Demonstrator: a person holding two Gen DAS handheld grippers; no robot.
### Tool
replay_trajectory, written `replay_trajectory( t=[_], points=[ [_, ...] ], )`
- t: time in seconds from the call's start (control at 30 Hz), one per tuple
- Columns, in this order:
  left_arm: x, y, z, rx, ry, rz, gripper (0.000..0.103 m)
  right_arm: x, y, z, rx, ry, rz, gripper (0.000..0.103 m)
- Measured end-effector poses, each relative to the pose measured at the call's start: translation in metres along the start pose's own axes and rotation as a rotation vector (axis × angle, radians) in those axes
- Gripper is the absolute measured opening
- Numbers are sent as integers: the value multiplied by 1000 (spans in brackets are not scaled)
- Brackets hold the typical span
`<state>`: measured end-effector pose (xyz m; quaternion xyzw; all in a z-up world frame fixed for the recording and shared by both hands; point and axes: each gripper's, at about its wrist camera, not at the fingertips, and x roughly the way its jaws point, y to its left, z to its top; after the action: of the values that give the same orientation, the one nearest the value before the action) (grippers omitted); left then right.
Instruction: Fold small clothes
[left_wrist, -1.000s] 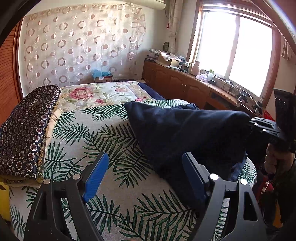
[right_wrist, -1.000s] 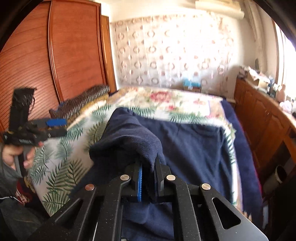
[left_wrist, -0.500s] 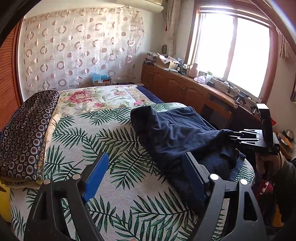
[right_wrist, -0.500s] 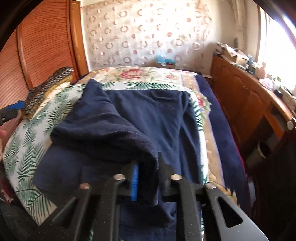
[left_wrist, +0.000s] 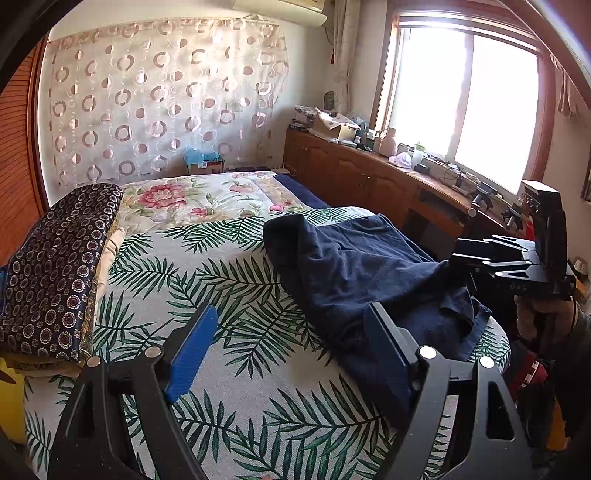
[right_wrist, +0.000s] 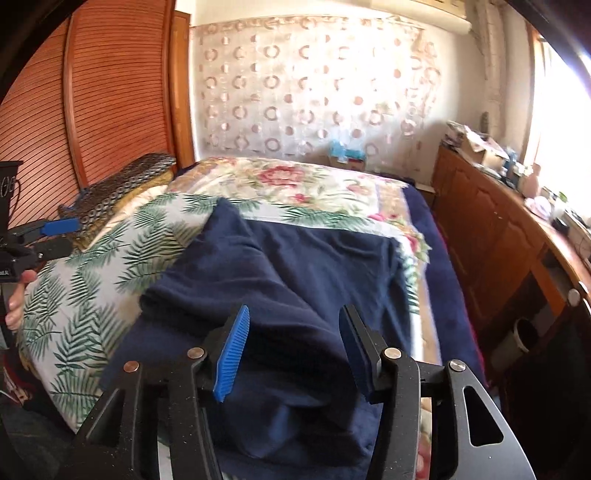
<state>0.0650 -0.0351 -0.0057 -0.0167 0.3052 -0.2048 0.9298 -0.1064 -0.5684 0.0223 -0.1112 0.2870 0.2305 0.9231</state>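
Right wrist view: the right gripper (right_wrist: 291, 350) is opening, releasing the navy garment (right_wrist: 295, 273), which lies directly under and ahead of it, stretching away; the left gripper (left_wrist: 291, 354), open, is beside it.

A bed (left_wrist: 155, 280) under a palm-leaf cover fills the room's middle, with a floral quilt (left_wrist: 192, 199) toward twelve o'clock and a folded dark patterned blanket (left_wrist: 55, 258) at nine o'clock. Behind it hangs a sheer curtain (left_wrist: 155, 99) dotted with rings, and slatted wooden doors (right_wrist: 92, 107) stand at ten o'clock in the right wrist view. At two o'clock a bright window (left_wrist: 476, 107) pours daylight over a long, cluttered wooden cabinet (left_wrist: 369, 177).
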Motion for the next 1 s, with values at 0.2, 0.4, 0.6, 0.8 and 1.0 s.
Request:
replay_trajectory(
  t=[0.2,0.4,0.6,0.8,1.0],
  points=[
    [-2,7,-2,-13,2,10,82,37,30,11,-47,30,86,53],
    [-3,14,-4,-32,3,21,82,74,61,20,-103,87,163,53],
    [-3,18,-7,-42,1,23,82,101,84,27,-162,130,211,53],
    [-3,19,-7,-47,5,22,82,119,99,22,-199,177,233,53],
    [-2,20,-8,-50,6,21,82,129,110,20,-219,198,236,53]
  ],
)
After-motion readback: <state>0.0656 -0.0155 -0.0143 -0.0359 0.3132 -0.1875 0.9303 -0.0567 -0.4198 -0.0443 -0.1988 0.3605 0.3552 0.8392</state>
